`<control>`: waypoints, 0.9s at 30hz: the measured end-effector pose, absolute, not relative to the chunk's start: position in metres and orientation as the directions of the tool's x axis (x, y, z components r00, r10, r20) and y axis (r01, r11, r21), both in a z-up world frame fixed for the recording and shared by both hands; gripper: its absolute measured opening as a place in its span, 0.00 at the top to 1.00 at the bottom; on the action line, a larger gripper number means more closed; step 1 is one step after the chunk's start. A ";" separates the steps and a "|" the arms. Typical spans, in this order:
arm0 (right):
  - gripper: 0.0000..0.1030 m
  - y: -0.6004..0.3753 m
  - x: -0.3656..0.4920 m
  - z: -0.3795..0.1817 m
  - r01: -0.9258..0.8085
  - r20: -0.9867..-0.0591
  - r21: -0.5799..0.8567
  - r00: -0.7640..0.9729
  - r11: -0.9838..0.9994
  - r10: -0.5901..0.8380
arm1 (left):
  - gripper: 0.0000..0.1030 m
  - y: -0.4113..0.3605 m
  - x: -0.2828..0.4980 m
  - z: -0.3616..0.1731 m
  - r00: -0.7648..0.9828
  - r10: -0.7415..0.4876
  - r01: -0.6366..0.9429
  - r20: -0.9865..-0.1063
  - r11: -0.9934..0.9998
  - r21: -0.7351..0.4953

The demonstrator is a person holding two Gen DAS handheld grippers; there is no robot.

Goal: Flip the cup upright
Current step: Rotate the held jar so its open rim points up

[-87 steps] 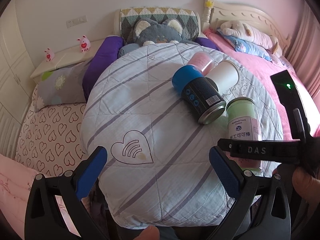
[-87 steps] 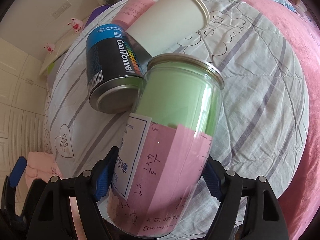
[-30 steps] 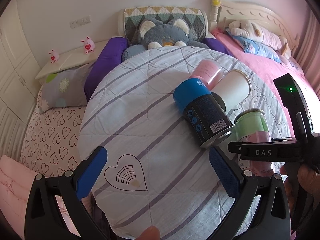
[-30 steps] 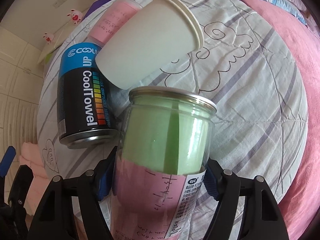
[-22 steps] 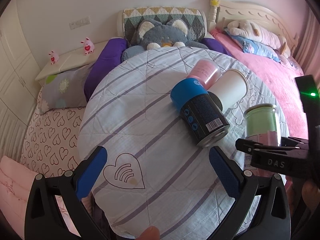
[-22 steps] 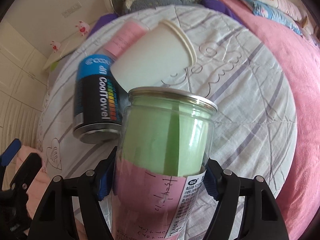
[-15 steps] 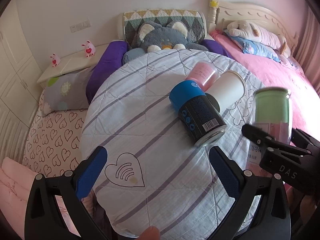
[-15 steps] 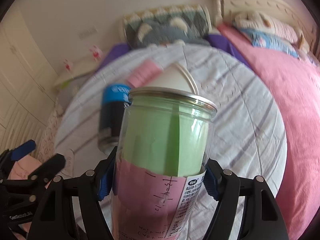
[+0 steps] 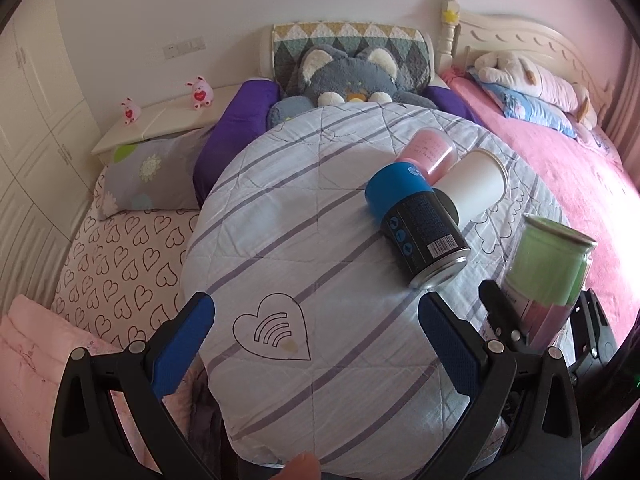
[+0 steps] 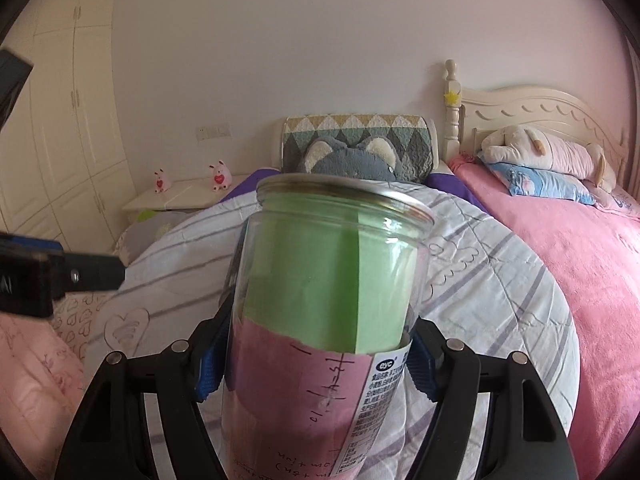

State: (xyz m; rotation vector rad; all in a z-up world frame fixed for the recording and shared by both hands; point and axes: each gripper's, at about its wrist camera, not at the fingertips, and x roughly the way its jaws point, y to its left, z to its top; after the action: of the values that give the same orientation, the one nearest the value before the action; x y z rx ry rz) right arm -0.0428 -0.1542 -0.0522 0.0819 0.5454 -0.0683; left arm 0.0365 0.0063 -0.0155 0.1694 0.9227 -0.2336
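My right gripper [image 10: 316, 356] is shut on a clear jar-like cup [image 10: 324, 300] lined with green and pink paper. It holds the cup nearly upright, tilted slightly, above the quilt-covered round table [image 10: 500, 300]. In the left wrist view the cup [image 9: 548, 268] shows at the right edge, clamped by the right gripper [image 9: 536, 320]. My left gripper [image 9: 316, 332] is open and empty over the table's near edge [image 9: 340, 420].
On the table lie a blue-and-black can [image 9: 416, 224], a white cup [image 9: 476, 188] and a pink cup [image 9: 432, 152], all on their sides and touching. Beds, pillows and a grey plush toy [image 9: 348, 76] surround the table.
My right gripper has lifted the green-and-pink cup off the table and tipped it from lying down to nearly upright. The left gripper stayed open in place.
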 end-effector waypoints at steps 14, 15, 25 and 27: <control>0.28 -0.144 -0.085 -0.055 0.087 -0.507 0.012 0.859 0.996 -0.069 | 0.00 0.004 0.008 -0.015 0.596 -0.156 0.300 -0.788 0.953 0.038; 0.28 -0.143 -0.088 -0.056 0.085 -0.509 0.012 0.858 0.996 -0.068 | 0.00 0.004 0.005 -0.016 0.597 -0.158 0.301 -0.786 0.953 0.037; 0.22 -0.133 -0.106 -0.048 0.067 -0.485 -0.040 0.871 0.997 -0.078 | 0.00 0.016 -0.023 -0.019 0.622 -0.158 0.278 -0.767 0.960 0.029; 0.22 -0.133 -0.106 -0.045 0.062 -0.486 -0.047 0.871 0.997 -0.077 | 0.00 0.017 -0.025 -0.018 0.626 -0.157 0.275 -0.764 0.961 0.027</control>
State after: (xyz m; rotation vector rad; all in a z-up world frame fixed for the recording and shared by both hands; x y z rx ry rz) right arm -0.1063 -0.1332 -0.0451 -0.0305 0.5092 -0.0728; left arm -0.0248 0.0173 -0.0182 0.1460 0.8604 -0.2487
